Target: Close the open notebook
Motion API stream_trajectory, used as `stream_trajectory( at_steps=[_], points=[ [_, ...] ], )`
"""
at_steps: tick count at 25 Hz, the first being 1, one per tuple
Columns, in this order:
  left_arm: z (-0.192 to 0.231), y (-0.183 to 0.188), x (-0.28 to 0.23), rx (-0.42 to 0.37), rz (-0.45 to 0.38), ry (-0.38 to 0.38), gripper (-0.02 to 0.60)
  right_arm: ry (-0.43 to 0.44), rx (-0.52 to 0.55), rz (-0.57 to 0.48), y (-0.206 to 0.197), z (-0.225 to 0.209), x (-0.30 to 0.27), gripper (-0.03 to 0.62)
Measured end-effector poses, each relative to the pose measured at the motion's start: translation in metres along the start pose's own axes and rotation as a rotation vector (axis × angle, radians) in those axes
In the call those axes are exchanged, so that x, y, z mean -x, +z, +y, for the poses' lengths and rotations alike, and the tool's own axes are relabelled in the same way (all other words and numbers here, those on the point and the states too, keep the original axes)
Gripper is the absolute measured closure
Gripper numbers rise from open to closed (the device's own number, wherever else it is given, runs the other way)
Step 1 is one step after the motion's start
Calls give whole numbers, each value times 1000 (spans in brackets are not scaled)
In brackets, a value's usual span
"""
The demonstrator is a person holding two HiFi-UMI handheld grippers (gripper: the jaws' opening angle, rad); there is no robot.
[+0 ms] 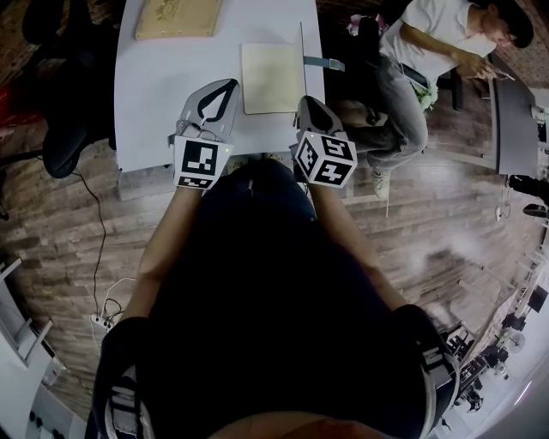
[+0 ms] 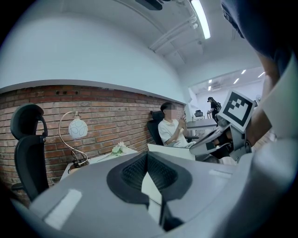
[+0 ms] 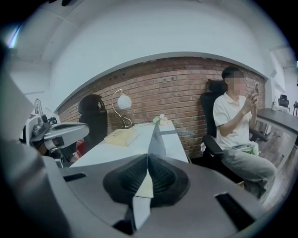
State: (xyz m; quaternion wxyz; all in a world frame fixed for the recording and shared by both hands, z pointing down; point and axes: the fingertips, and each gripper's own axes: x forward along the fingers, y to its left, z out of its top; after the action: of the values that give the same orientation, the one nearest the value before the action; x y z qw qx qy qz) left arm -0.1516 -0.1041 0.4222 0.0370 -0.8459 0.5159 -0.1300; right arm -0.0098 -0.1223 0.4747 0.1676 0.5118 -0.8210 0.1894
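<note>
The notebook lies on the white table point(image 1: 154, 94), its cream page point(image 1: 273, 77) flat and its grey cover point(image 1: 302, 51) standing upright along the right edge, with an elastic strap point(image 1: 324, 63) sticking out to the right. My right gripper point(image 1: 305, 101) is at the cover's near end, shut on its edge. In the right gripper view the cover point(image 3: 157, 139) rises straight from the closed tips of the right gripper point(image 3: 148, 157). My left gripper point(image 1: 230, 84) hovers just left of the page, shut and holding nothing. Its tips meet in the left gripper view, where the left gripper point(image 2: 147, 155) points across the table.
A tan flat book point(image 1: 177, 17) lies at the table's far end, near a globe lamp point(image 3: 123, 101) and small flowers point(image 3: 161, 119). A person point(image 1: 429, 51) sits in a chair to the right of the table. A black office chair point(image 1: 60, 129) stands to the left.
</note>
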Motion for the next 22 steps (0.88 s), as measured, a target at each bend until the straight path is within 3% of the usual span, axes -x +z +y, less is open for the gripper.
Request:
stream_trajectory(
  at_steps=[22],
  points=[
    [12,-7,8,-1,16,33,575,66,82,30,-7,32,-12,572]
  ],
)
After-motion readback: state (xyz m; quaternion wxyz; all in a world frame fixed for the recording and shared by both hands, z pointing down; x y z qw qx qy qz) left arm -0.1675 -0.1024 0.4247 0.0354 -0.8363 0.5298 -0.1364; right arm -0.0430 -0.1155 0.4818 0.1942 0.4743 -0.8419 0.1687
